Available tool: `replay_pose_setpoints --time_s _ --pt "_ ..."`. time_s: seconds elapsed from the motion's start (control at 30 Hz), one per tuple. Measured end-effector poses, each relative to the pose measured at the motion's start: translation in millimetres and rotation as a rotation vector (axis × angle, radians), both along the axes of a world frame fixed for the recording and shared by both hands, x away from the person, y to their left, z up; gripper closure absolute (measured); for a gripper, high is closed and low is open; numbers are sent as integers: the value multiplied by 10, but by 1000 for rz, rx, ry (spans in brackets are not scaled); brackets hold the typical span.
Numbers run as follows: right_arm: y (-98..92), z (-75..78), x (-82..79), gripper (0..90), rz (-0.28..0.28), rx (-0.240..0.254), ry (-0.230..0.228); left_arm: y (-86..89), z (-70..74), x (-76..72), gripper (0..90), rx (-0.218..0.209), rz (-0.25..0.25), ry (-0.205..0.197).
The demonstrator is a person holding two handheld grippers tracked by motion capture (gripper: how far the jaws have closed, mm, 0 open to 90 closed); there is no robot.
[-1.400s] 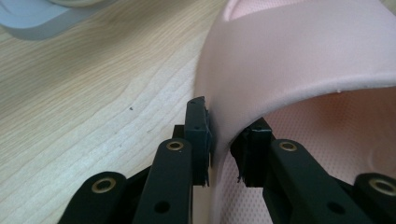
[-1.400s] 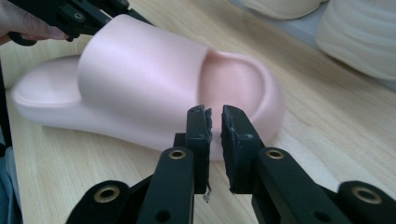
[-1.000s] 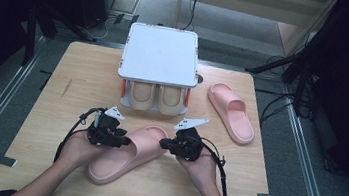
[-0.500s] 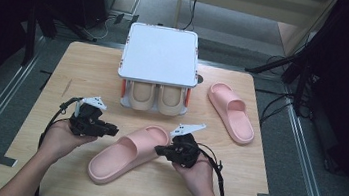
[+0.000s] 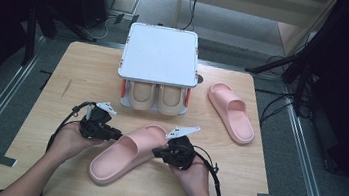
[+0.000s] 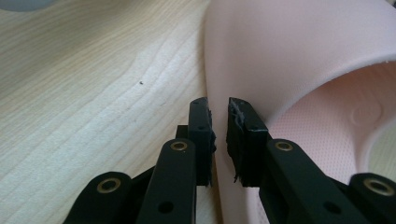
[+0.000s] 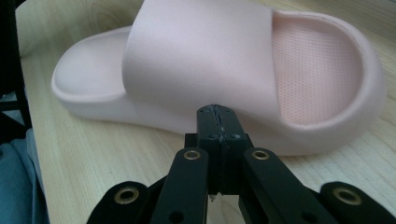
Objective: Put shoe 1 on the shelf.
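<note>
Near slipper (image 5: pixel 128 153) lies flat on the wooden surface (image 5: pixel 85 72), toe toward the rack (image 5: pixel 159 63), btwn both hands. Left hand-held gripper (image 6: pixel 218 116) has just been closing; jaws now narrow, pinching the slipper's side edge. Right hand-held gripper (image 7: pixel 217 122) fully closed w/ nothing btwn jaws, tip just at the slipper's side wall.

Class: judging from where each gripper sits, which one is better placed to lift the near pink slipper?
Left, probably. The left gripper has its jaws around the near pink slipper's side edge; the right gripper is shut, only facing its side.
</note>
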State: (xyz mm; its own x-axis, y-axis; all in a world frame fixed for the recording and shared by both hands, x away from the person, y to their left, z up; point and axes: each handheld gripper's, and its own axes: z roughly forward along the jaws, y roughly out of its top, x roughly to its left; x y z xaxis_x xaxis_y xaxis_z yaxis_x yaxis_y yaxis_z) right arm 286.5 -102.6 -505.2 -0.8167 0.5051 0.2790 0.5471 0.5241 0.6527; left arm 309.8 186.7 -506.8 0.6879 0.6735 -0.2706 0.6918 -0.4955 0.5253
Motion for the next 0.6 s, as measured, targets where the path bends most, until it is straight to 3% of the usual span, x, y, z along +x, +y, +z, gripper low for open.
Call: replay_pose_setpoints --time_s 0.3,0.6 --pt "-49 1 161 900 -69 3 -2 -70 -15 -126 781 -9 -18 1" --pt "34 4 281 900 -69 -17 -26 -46 -26 -238 782 -25 -6 3"
